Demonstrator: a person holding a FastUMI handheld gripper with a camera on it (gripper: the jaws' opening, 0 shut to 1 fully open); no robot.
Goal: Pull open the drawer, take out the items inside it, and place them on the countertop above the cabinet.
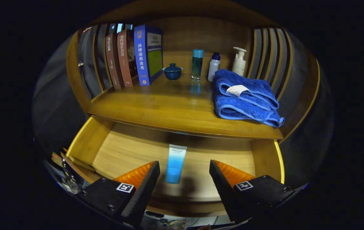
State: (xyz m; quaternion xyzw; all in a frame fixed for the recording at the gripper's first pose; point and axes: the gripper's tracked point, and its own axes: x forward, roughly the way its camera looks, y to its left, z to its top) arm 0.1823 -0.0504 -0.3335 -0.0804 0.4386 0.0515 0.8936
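- Gripper: fingers spread wide, pinching nothing, above the pulled-open wooden drawer.
- Blue-and-white squeeze tube: flat on the drawer floor, between the fingers, at their 12 o'clock.
- Folded blue towel: on the wooden countertop, at the tube's 1 o'clock.

This place looks like a home corner, maybe a bedroom or a bathroom, built inside a recording booth. A warm yellow wooden cabinet with slatted sides carries household things: three upright hardcover books, a small dark blue lidded ceramic cup, a tall clear blue bottle, a white bottle with blue cap, a white pump bottle and a folded blue towel. The pulled-out wooden drawer below holds a blue and white cosmetic tube.
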